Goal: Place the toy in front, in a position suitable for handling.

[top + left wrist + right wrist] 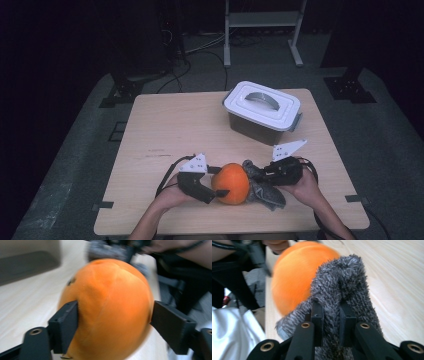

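Observation:
A soft orange ball (231, 183) rests on the wooden table (170, 125) near its front edge. My left gripper (220, 182) reaches in from the left, and its jaws sit on both sides of the ball (110, 297), with the pads against its surface; the left gripper (115, 317) is shut on it. A grey fuzzy cloth (265, 192) lies right of the ball and touches it. My right gripper (251, 169) comes in from the right. In the right gripper view, the right gripper (332, 315) pinches a fold of the cloth (347, 280), with the ball (294, 272) just behind.
A grey storage box with a white lid and handle (262, 107) stands at the back right of the table. The left half and the middle of the tabletop are bare wood. Dark floor, cables and a metal stand lie beyond the far edge.

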The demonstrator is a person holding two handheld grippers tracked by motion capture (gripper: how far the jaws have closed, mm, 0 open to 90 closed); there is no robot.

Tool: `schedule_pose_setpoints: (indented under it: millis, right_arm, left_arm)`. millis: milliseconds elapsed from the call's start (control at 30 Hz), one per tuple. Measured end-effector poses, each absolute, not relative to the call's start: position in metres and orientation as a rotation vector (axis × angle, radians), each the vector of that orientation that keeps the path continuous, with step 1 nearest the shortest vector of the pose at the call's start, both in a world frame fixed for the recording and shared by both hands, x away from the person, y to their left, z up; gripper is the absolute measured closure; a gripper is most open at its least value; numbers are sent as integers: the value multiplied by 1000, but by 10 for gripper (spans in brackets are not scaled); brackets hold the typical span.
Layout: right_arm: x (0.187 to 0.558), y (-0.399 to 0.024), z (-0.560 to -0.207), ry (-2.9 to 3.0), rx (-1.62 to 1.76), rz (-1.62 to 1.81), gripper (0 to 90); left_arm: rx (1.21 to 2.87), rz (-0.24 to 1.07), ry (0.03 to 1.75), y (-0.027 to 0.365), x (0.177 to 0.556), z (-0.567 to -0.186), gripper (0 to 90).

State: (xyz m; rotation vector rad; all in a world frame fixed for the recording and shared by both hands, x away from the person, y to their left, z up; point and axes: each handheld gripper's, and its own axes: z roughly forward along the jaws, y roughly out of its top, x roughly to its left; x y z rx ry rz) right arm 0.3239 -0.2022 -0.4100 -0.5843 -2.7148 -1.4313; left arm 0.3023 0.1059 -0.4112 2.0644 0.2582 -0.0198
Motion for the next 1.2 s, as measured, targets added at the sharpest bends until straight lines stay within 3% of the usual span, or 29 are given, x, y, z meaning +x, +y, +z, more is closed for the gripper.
schedule_pose_setpoints:
  millis: [300, 467, 567, 700, 833, 900, 1033, 1200]
  right_arm:
    - [325, -204, -407, -2736, -618, -1429, 772]
    - [317, -208, -384, -2663, -526, -1554, 771]
    - [311, -202, -377, -2657, -463, -1574, 769]
    - [313, -196, -387, -2653, -436, -1509, 768]
    - [313, -196, -389, -2663, -428, -1491, 766]
    - [312, -196, -388, -2664, -446, -1497, 765]
    - [307, -194, -380, -2678, -427, -1544, 769]
    - [305, -192, -378, -2700, -428, -1558, 767]
  left_arm:
    - [2077, 100, 298, 103, 299, -412, 405]
    - [2068, 89, 303, 103, 301, -413, 404]
    - [2068, 95, 270, 100, 299, -413, 348]
    - [2085, 112, 296, 97, 301, -417, 143]
    - [2081, 97, 280, 92, 302, -422, 100]
    - [2093, 102, 255, 89, 299, -421, 163]
    - [2107, 182, 237, 89, 293, -415, 375]
    - [2107, 254, 220, 96, 292, -406, 430]
